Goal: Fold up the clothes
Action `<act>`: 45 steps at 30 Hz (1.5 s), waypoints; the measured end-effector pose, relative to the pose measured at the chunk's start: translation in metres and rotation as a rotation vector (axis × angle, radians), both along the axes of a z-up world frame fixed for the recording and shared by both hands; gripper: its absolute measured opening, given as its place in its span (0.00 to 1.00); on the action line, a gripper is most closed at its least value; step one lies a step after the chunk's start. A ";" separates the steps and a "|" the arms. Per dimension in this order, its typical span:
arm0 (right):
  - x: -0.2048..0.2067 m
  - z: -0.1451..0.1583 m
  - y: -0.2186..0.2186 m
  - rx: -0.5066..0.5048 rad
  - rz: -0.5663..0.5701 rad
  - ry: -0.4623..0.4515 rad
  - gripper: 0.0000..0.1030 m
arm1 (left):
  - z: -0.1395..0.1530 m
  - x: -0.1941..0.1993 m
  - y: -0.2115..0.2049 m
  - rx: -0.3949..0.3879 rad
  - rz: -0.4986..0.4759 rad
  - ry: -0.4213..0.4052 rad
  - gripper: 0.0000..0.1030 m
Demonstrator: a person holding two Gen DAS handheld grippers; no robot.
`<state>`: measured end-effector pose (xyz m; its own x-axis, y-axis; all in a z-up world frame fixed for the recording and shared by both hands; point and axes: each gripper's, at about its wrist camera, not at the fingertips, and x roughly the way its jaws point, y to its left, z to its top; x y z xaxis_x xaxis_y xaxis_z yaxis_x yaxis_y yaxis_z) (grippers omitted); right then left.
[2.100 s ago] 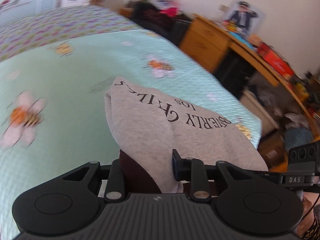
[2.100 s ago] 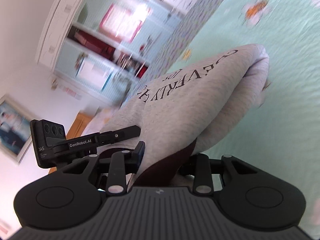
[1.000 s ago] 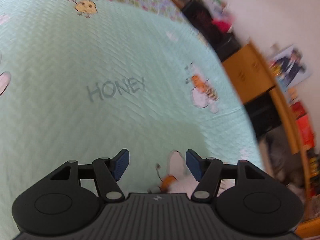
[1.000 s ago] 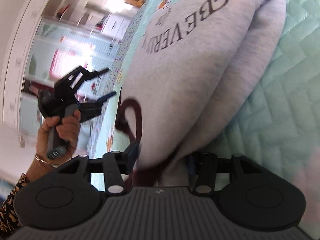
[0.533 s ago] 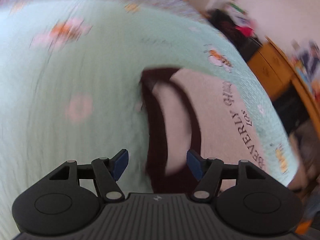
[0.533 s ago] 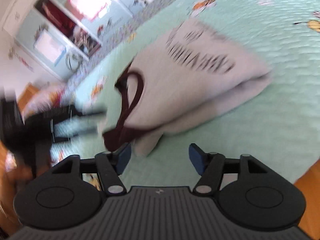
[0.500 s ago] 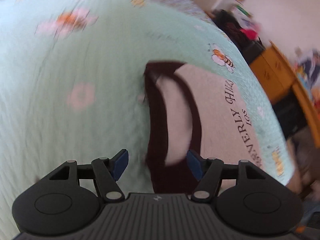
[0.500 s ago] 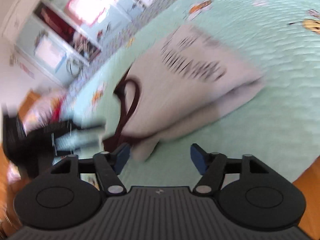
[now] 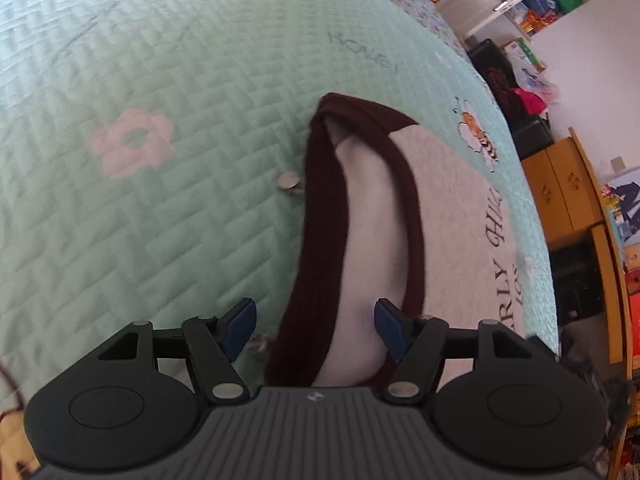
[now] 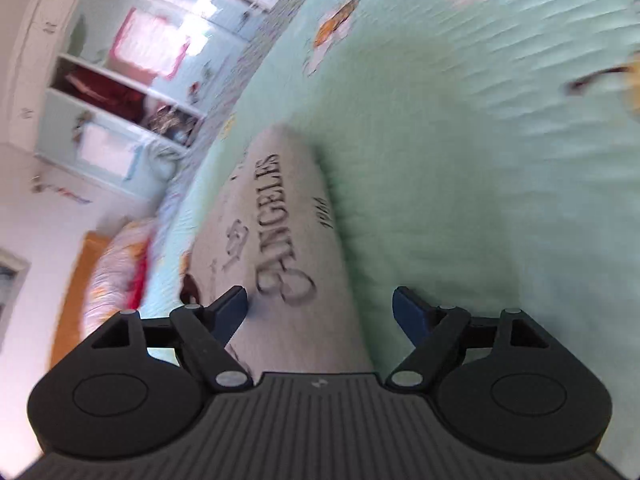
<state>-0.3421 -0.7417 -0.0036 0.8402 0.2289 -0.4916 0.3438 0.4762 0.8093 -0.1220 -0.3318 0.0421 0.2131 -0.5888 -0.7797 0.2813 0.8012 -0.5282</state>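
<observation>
Grey sweatshirt, folded, dark ribbed collar; lies flat on the mint quilted bedspread. In the left wrist view its collar runs lengthwise from between the tongs away to the far side. Left gripper: jaws apart, straddling the collar, pads clear; nearer the neckline. Right gripper: jaws opening, empty, over the lettered end, long axis running away.

Left gripper agape — right gripper opening, empty
</observation>
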 end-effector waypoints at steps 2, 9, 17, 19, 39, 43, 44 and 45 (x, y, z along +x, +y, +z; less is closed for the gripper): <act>0.020 -0.004 0.000 0.030 0.075 -0.033 0.78 | -0.002 0.005 -0.008 -0.016 -0.028 -0.005 0.70; 0.059 -0.001 0.008 -0.006 0.141 0.029 0.63 | -0.010 0.019 -0.030 -0.076 -0.096 -0.032 0.61; 0.059 0.061 -0.014 -0.203 0.111 -0.036 0.52 | 0.014 0.011 -0.079 -0.150 -0.163 -0.083 0.43; 0.046 0.066 -0.032 -0.256 0.068 -0.014 0.52 | 0.014 0.007 -0.103 -0.107 -0.192 -0.124 0.43; 0.031 0.139 0.009 -0.449 0.188 0.183 0.73 | 0.111 -0.054 -0.150 0.299 -0.090 -0.211 0.82; 0.051 0.131 0.023 -0.277 0.315 0.262 0.65 | 0.103 -0.064 -0.164 0.373 -0.094 -0.108 0.82; 0.054 0.130 0.026 -0.276 0.332 0.280 0.62 | 0.099 -0.064 -0.163 0.366 -0.071 -0.078 0.82; 0.058 0.128 0.028 -0.283 0.346 0.299 0.61 | 0.095 -0.065 -0.161 0.357 -0.047 -0.047 0.82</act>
